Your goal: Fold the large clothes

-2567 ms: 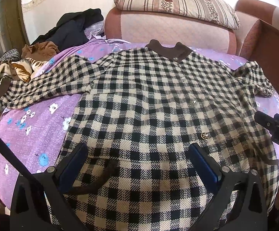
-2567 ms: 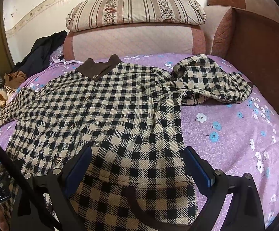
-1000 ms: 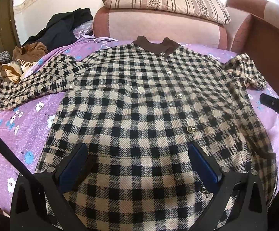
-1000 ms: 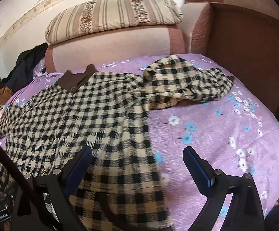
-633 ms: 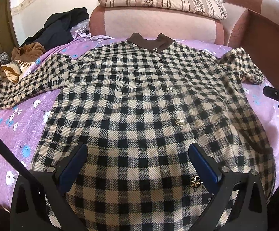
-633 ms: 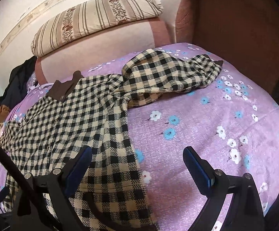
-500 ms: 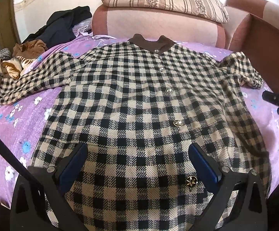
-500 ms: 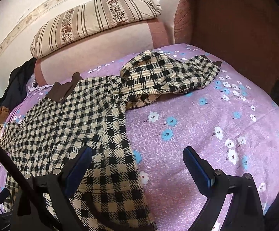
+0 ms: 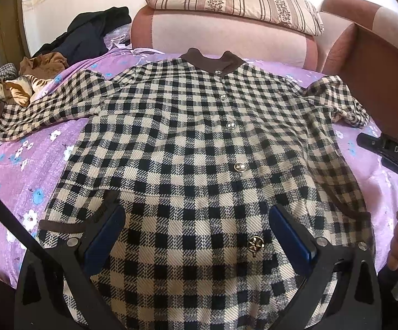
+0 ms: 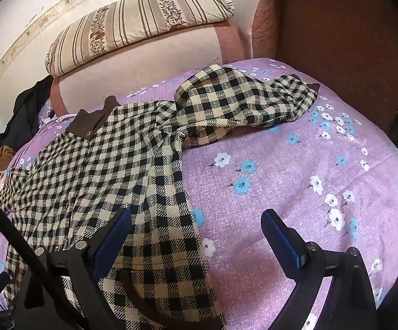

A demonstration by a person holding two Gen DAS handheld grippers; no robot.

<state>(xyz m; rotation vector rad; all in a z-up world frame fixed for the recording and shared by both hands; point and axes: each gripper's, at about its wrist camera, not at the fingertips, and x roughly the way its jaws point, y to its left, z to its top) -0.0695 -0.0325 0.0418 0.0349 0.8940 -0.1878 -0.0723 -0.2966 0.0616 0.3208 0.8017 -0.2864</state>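
Note:
A black-and-cream checked coat (image 9: 187,148) with a brown collar (image 9: 211,62) and metal buttons lies face up, spread flat on a purple flowered bedspread (image 9: 20,170). Its left sleeve (image 9: 44,110) stretches out to the left. Its right sleeve (image 10: 243,104) lies bunched near the brown headboard corner. My left gripper (image 9: 196,233) is open and empty, hovering over the coat's hem. My right gripper (image 10: 196,236) is open and empty, over the coat's right side edge (image 10: 171,187) and bare bedspread (image 10: 295,170). The right gripper also shows at the left wrist view's right edge (image 9: 388,151).
A striped pillow (image 9: 232,0) rests on a pink padded headboard (image 9: 221,35). A brown upholstered side panel (image 10: 350,41) borders the bed at right. A pile of dark and brown clothes (image 9: 47,55) lies at the back left.
My right gripper has swung to the right, off the coat's front toward its side edge and the bunched sleeve. The left gripper has drawn back slightly toward the hem. Both stay open.

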